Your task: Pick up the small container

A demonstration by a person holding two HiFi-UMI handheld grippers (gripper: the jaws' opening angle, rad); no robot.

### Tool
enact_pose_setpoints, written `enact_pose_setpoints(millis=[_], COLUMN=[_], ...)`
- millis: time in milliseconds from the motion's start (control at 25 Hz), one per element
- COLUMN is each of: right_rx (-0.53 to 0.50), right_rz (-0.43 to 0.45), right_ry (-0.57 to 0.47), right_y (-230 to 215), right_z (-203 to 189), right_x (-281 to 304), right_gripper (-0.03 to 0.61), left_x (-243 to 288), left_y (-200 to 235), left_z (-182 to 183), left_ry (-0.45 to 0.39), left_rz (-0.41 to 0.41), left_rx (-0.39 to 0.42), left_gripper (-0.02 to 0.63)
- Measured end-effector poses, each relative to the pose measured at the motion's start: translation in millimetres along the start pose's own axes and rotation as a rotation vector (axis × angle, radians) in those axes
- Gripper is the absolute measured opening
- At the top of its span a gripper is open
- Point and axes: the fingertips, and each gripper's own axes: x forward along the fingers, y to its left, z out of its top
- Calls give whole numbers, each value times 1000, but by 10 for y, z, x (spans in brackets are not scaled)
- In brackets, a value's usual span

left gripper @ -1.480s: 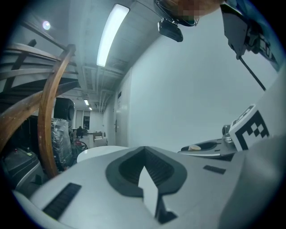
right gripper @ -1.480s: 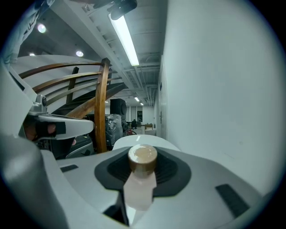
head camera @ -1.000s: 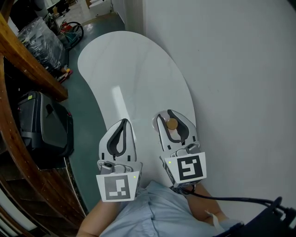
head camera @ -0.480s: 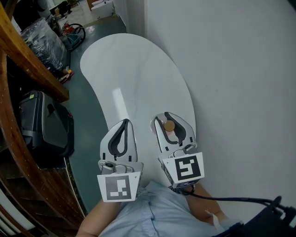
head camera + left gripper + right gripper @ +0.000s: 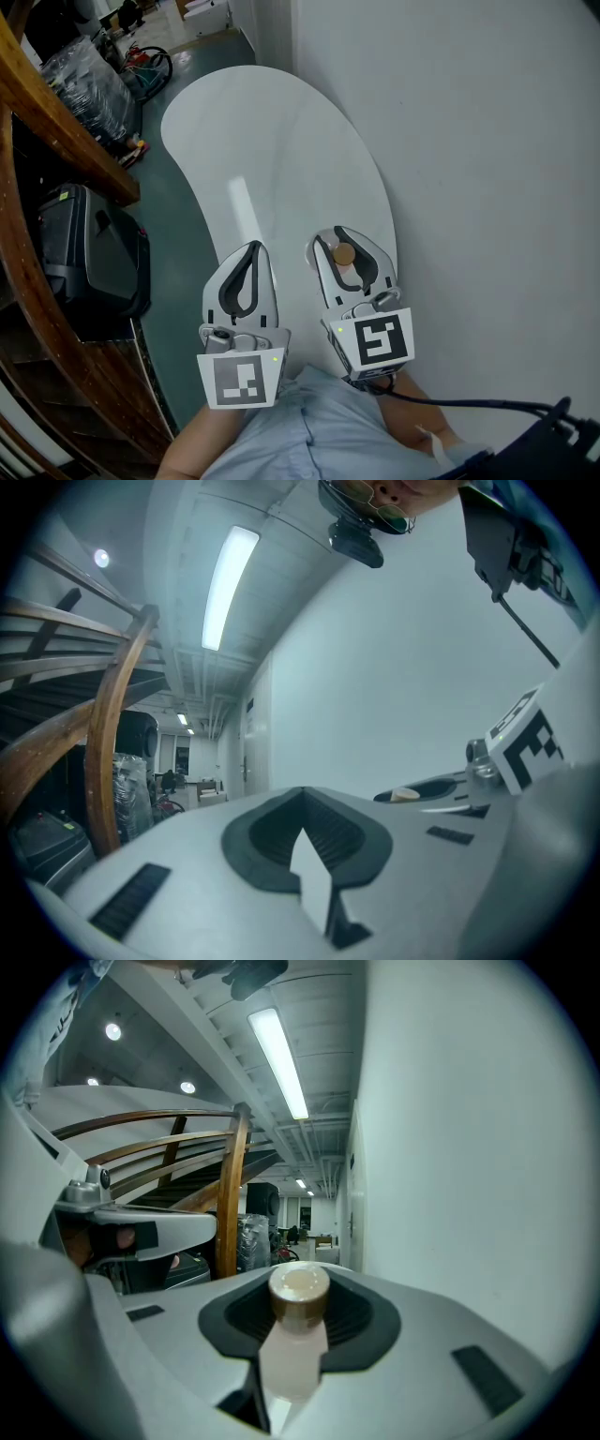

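The small container (image 5: 345,254), a pale little jar with a round tan lid, is held between the jaws of my right gripper (image 5: 343,231) above the near end of the white table (image 5: 272,141). In the right gripper view its lid (image 5: 298,1288) stands up between the dark pads, which are shut on the jar's body. My left gripper (image 5: 251,246) hovers beside it to the left, its tips together with nothing between them. In the left gripper view the jaws of the left gripper (image 5: 302,791) meet, and the container (image 5: 405,794) shows at the right.
A white wall (image 5: 469,141) runs close along the table's right side. A curved wooden stair rail (image 5: 56,122) and a black case (image 5: 89,253) stand to the left on the dark floor. Wrapped clutter (image 5: 84,75) lies at the far left.
My right gripper with the container has shifted slightly left and away from me compared with one second ago. The left gripper has barely moved.
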Motion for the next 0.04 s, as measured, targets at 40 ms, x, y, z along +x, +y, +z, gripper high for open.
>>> enact_pose_setpoints(millis=[40], right_rx=[0], right_rz=[0], right_ry=[4], right_y=[-12], right_z=[-14], right_x=[5], right_gripper=[106], left_x=[13], left_y=[-4], left_z=[-5], left_ry=[-1], left_rz=[1], left_rx=[1], left_gripper=[-2])
